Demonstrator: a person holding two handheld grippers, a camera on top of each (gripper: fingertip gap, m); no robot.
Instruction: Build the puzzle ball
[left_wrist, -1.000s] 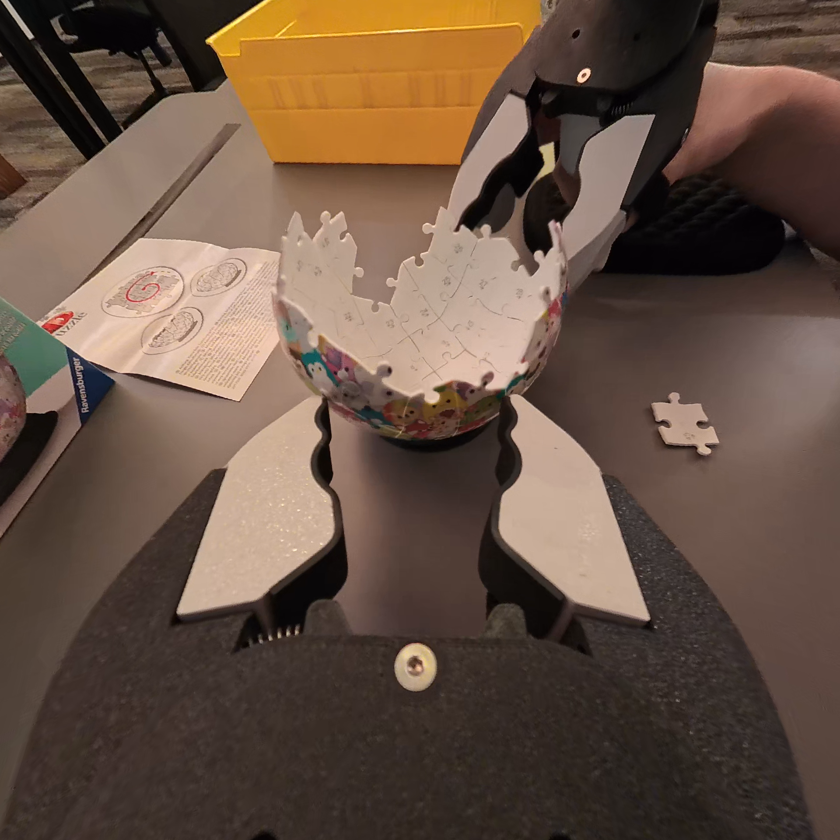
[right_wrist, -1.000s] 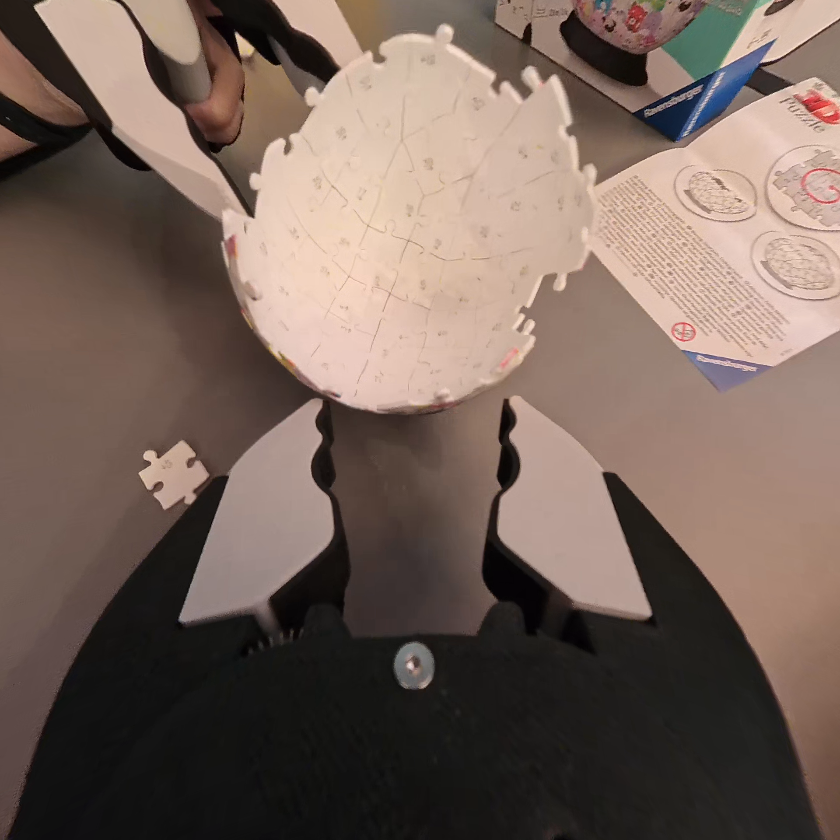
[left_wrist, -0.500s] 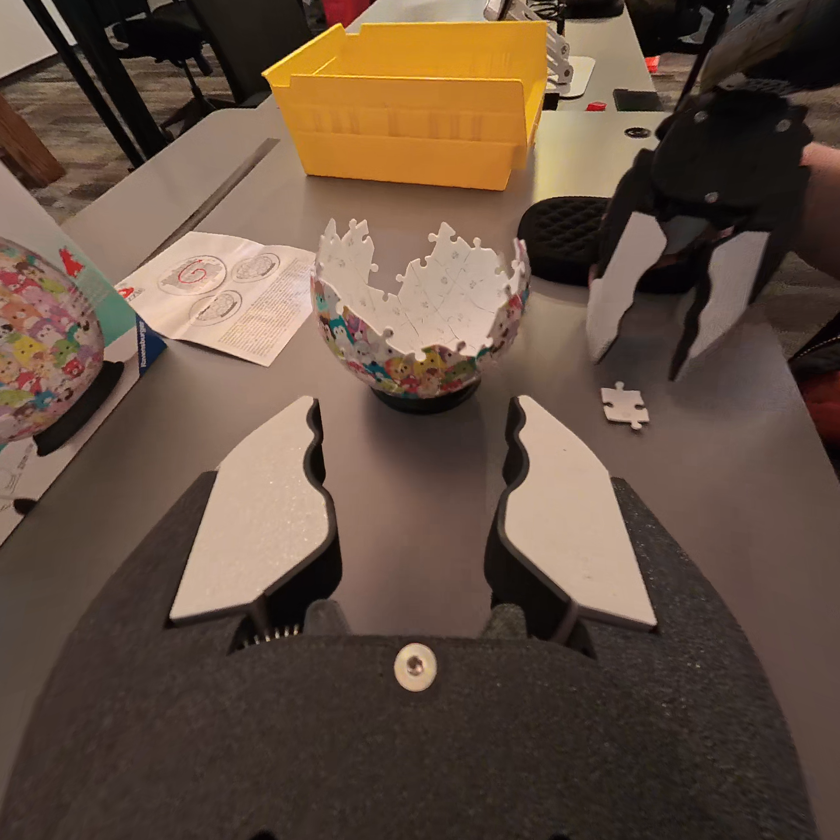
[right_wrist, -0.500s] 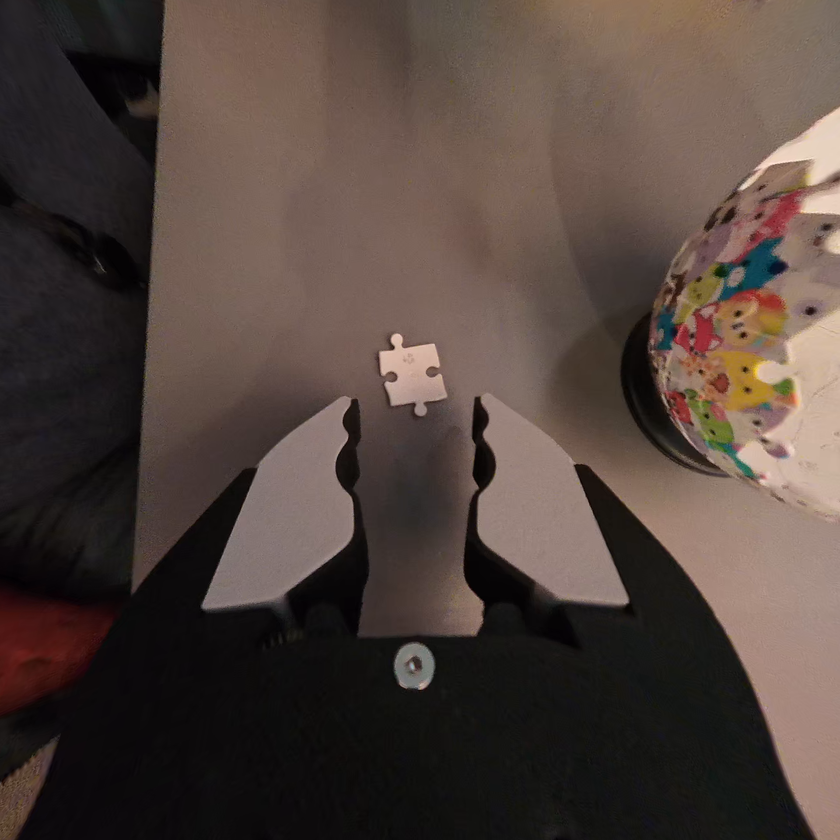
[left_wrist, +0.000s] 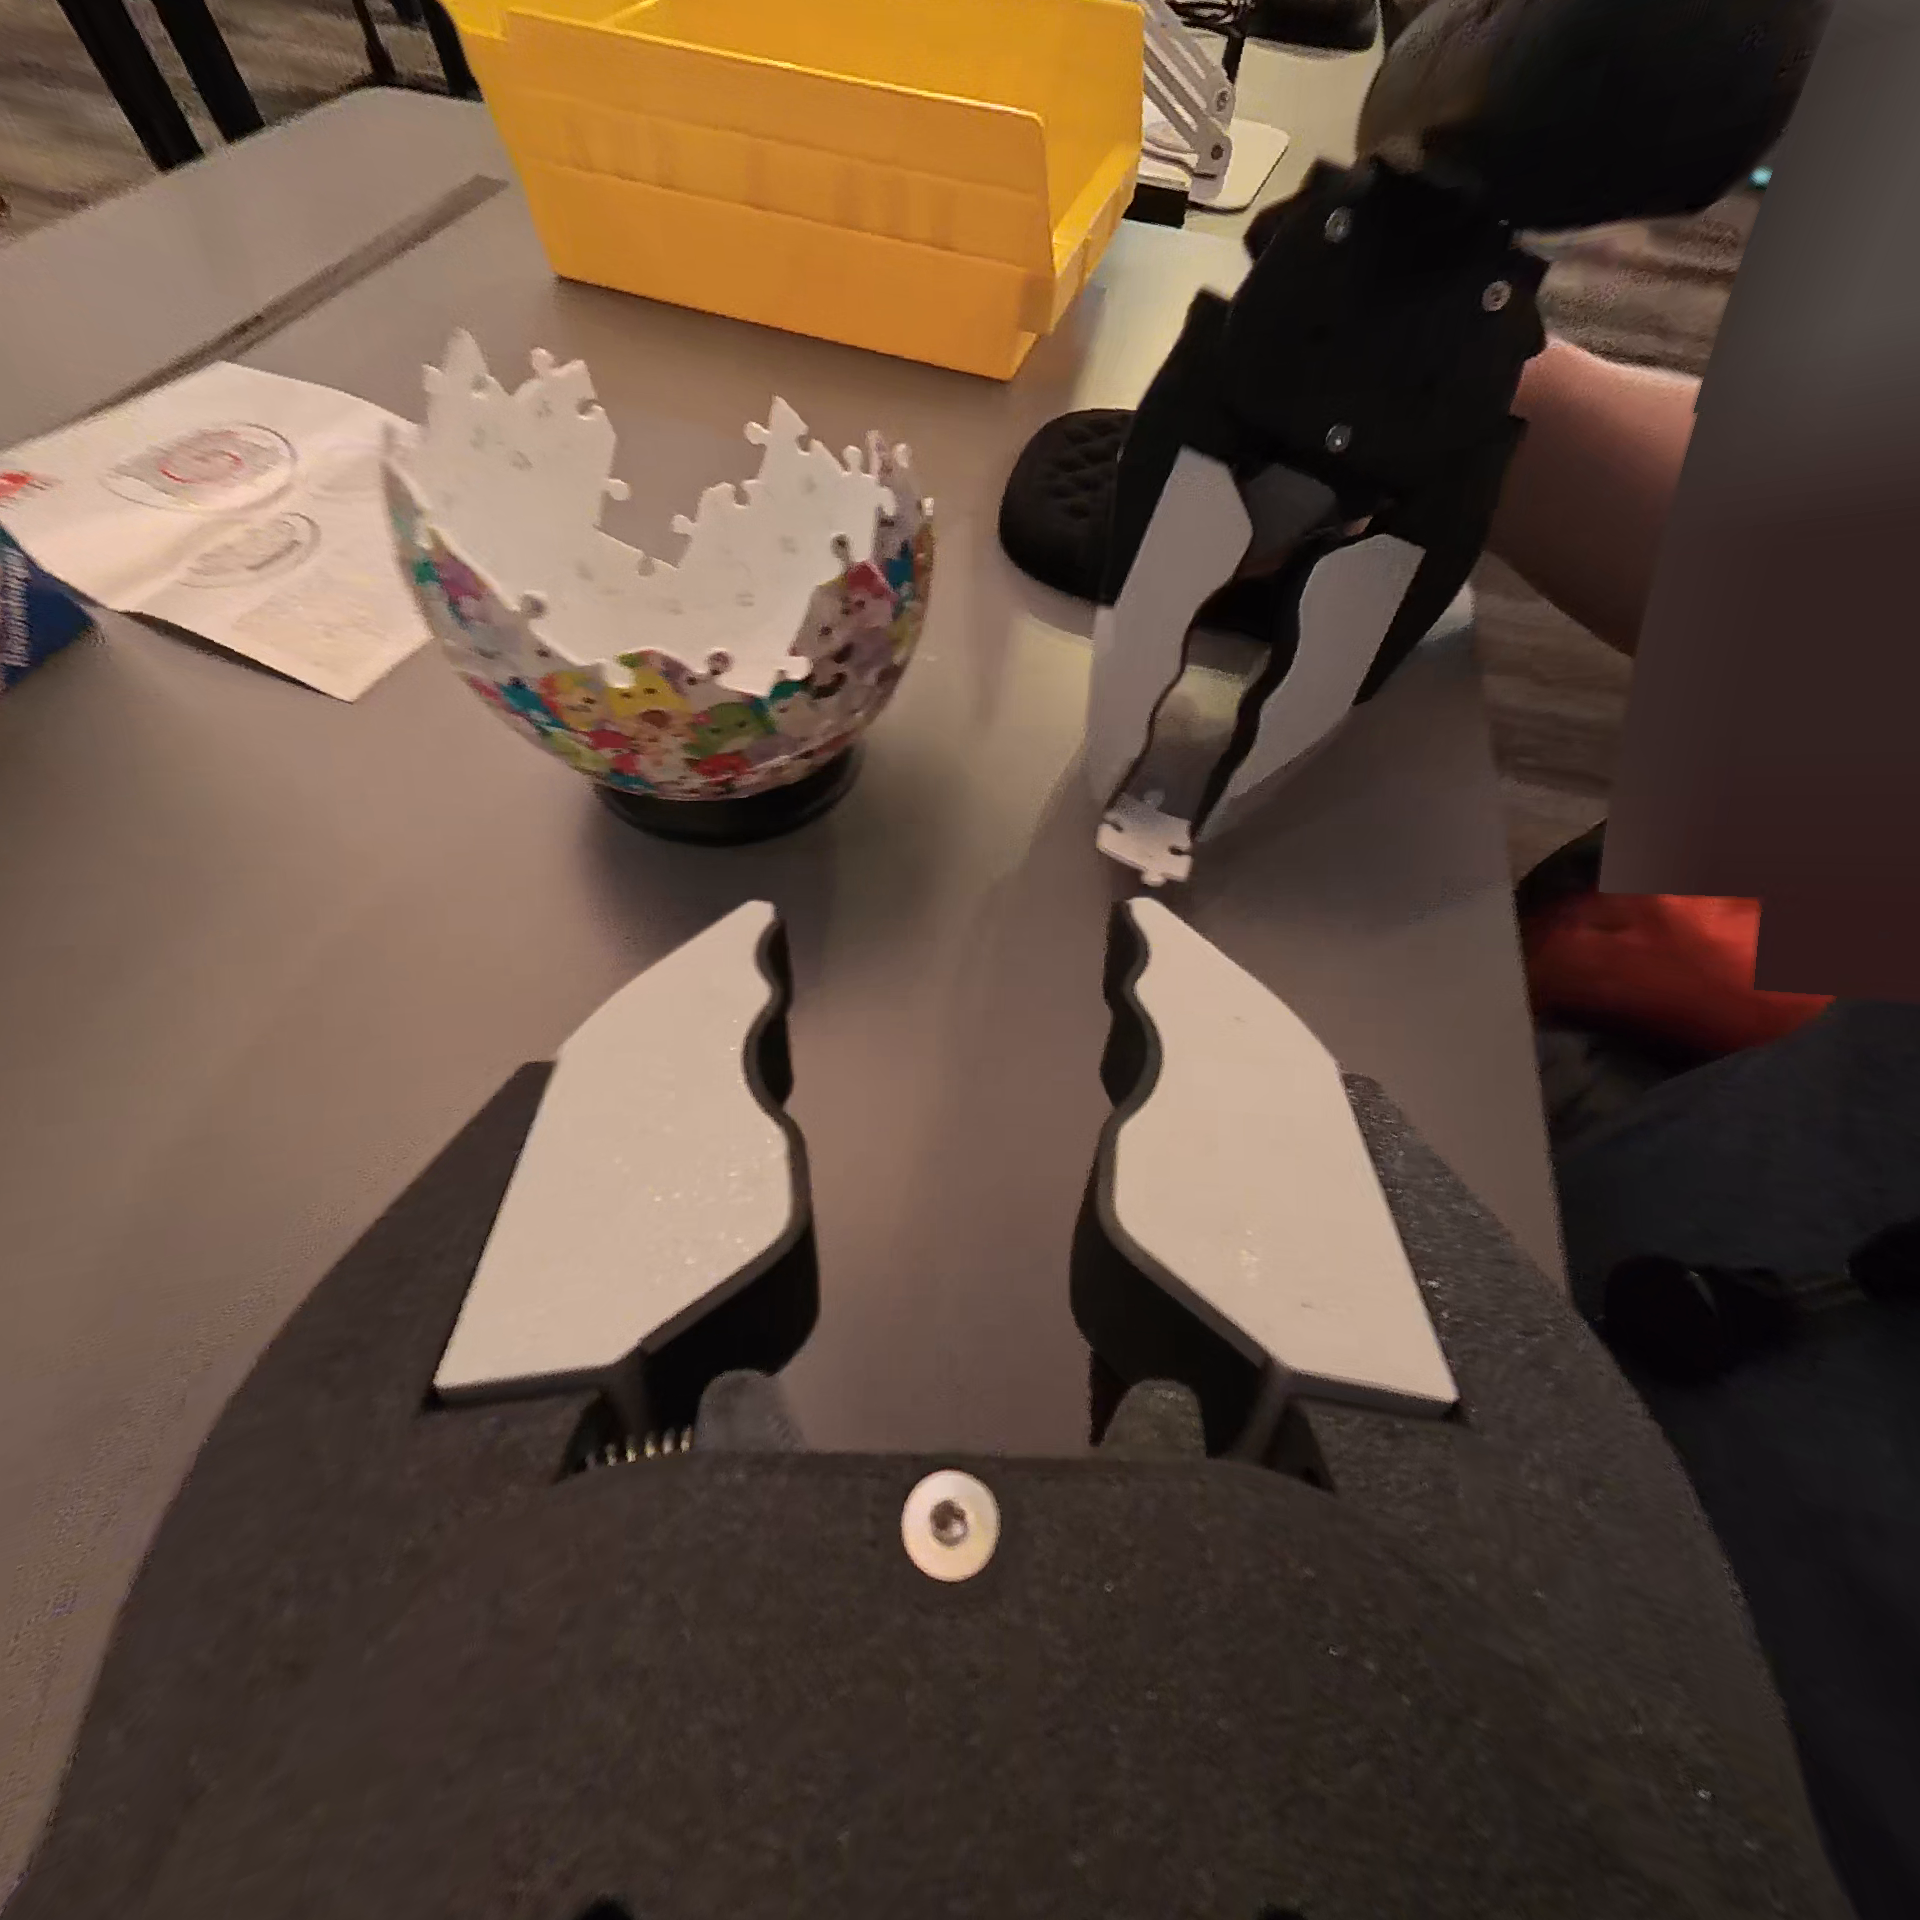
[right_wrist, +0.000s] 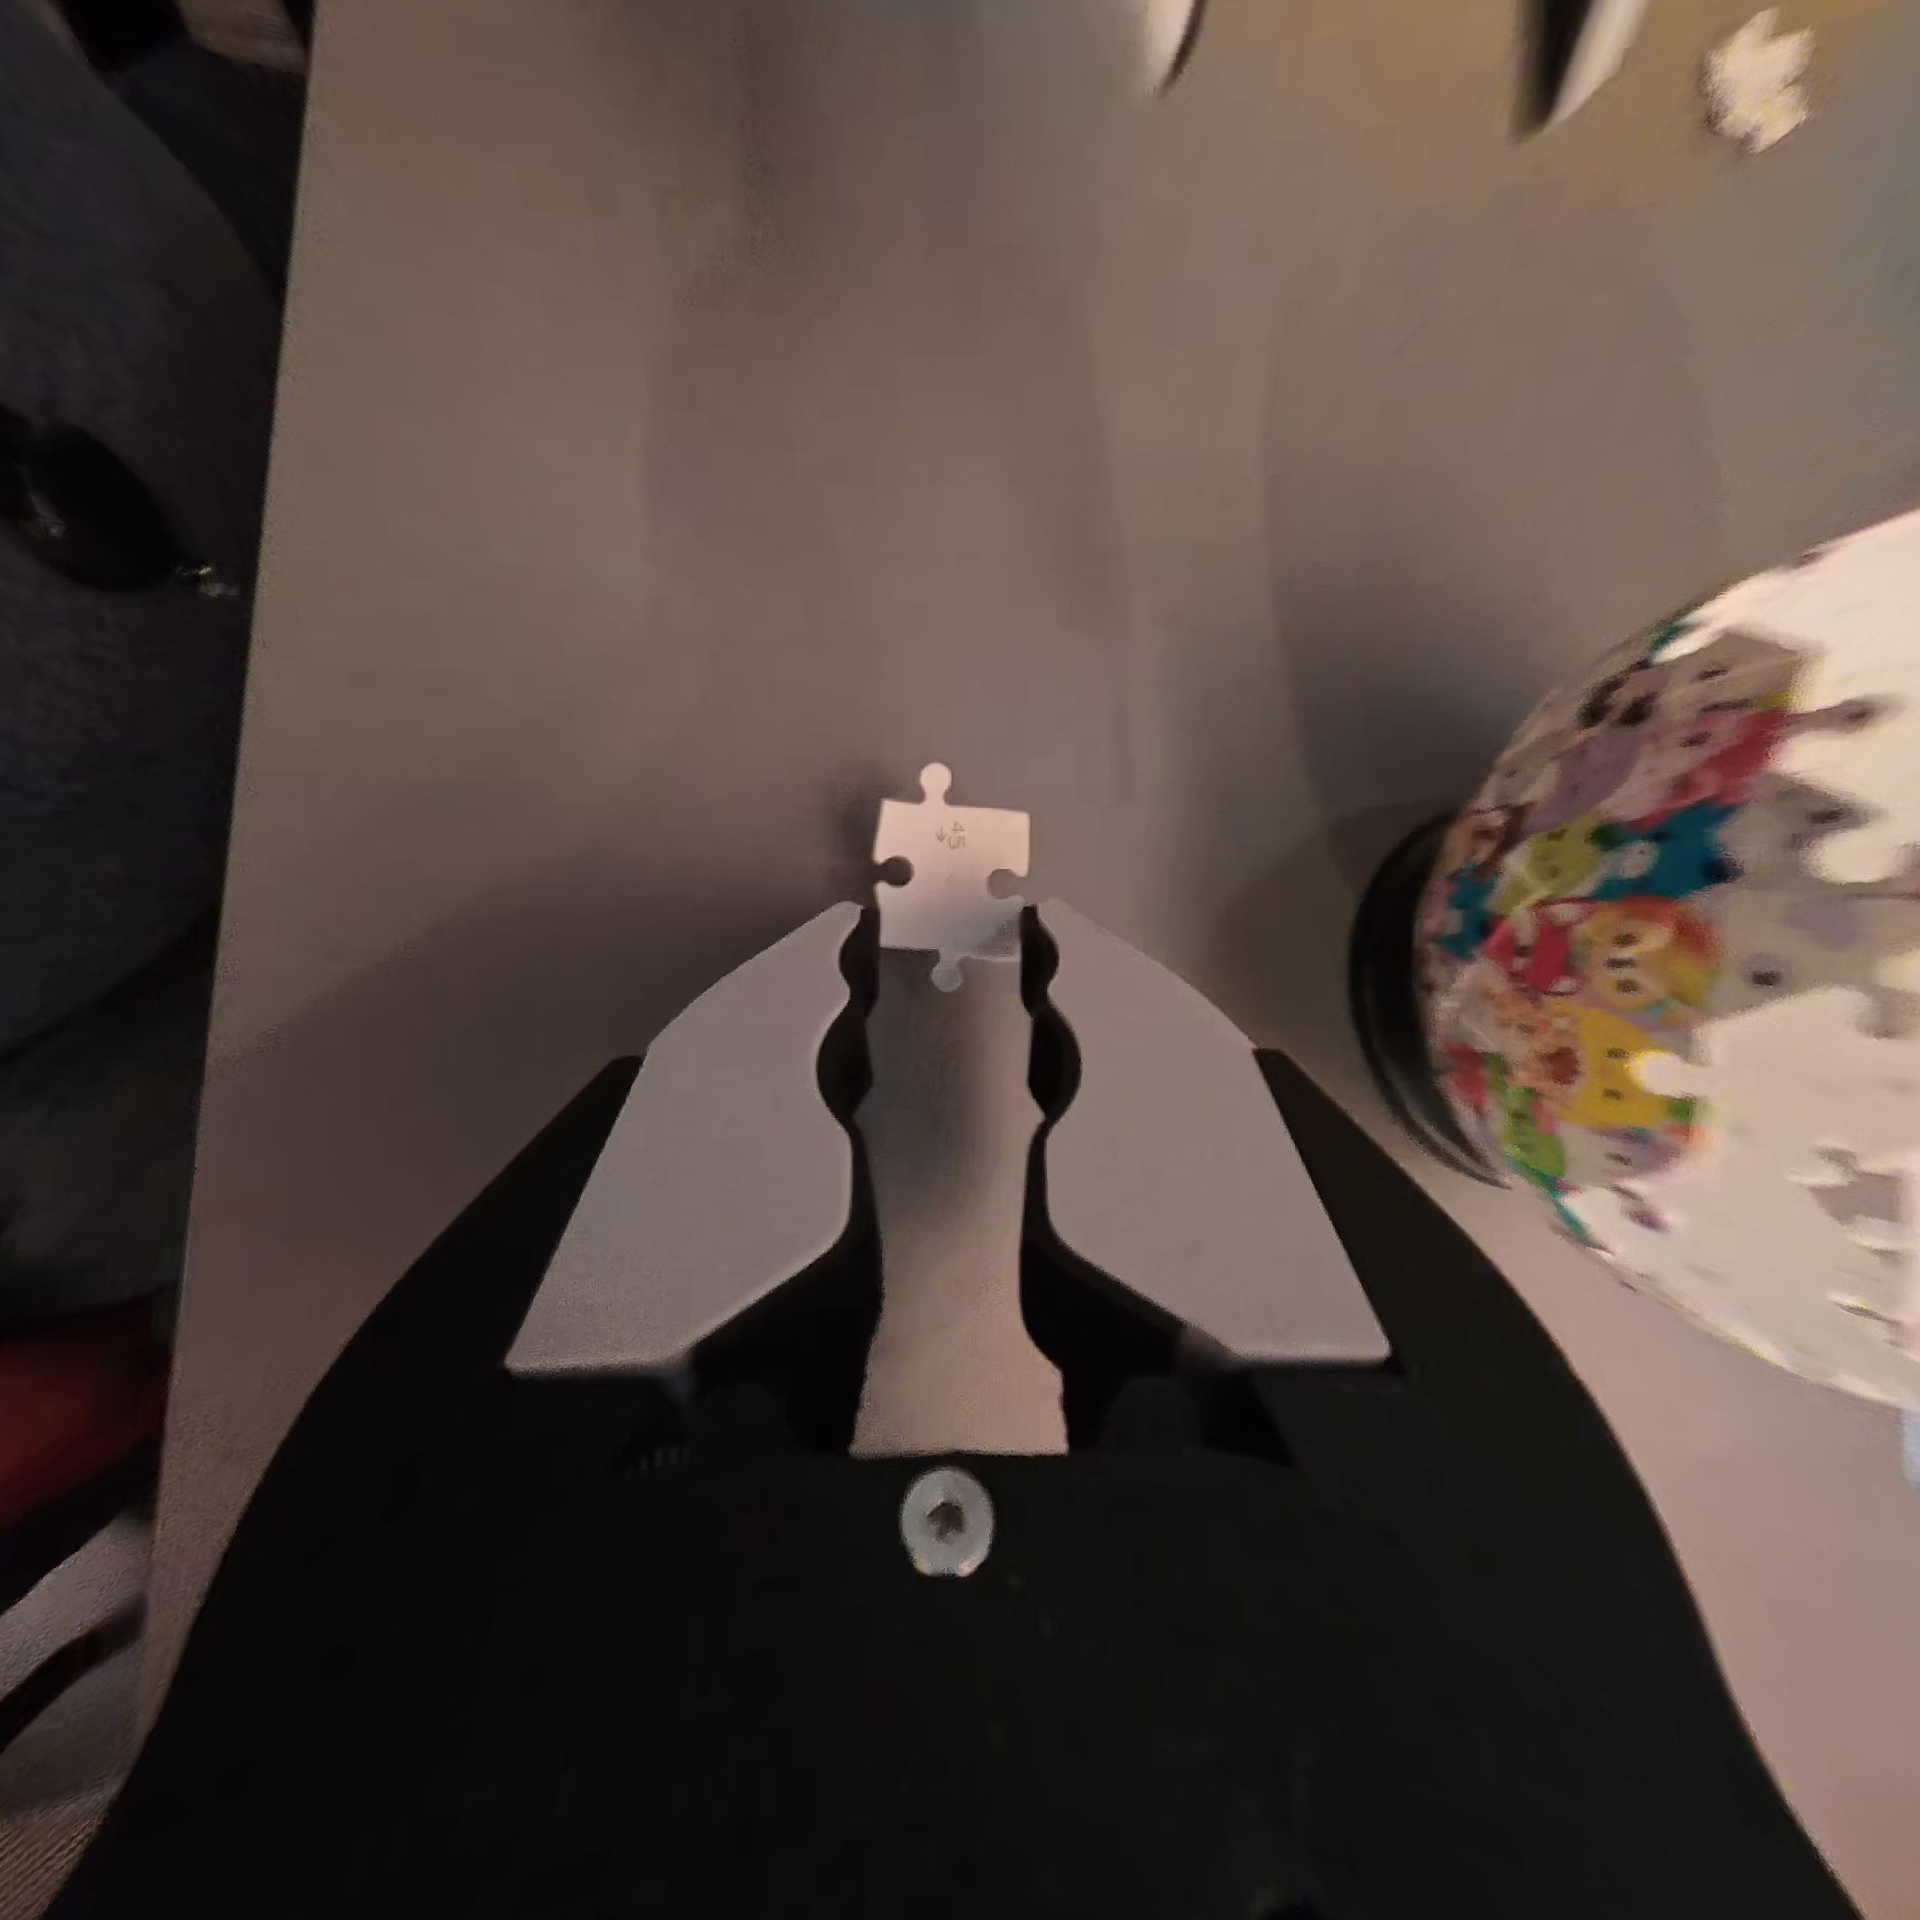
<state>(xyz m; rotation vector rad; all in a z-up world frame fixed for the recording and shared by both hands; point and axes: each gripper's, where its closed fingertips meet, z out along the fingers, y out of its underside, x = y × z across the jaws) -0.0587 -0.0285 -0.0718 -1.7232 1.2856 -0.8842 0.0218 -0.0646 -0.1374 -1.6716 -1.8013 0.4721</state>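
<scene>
The right gripper pinches the thin, light, stiff puzzle piece by its edges on the bench; left gripper spread, empty.

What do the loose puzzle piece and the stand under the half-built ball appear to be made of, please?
Loose puzzle piece: probably thin rigid plastic, matte white back; it lies curved with crisp tabs.
Stand under the half-built ball: looks like black plastic with a slight sheen along its round rim, though rubber cannot be ruled out.
</scene>
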